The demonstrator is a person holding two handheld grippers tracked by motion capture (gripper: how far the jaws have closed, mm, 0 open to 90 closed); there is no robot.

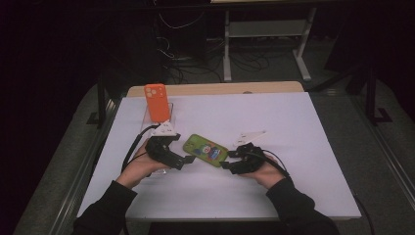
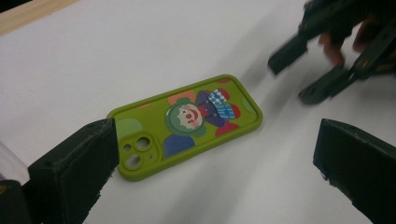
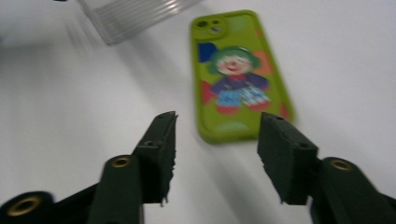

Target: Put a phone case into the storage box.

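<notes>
Green case (image 1: pixel 206 150): lying flat on the white sheet (image 1: pixel 293 166), clown print up, between the two grippers, camera end toward the left one
Left gripper (image 1: pixel 188 160): sitting just beside the case's camera end, jaws gaping wide and gripping nothing, likely waiting to steady or take that end
Right gripper (image 1: pixel 226 160): facing the case's bottom end, jaws standing about half open, empty, pads clear of the edge
Orange case (image 1: pixel 156 102): standing upright in the clear stand (image 1: pixel 166 117) behind, probably showing where cases belong
</notes>
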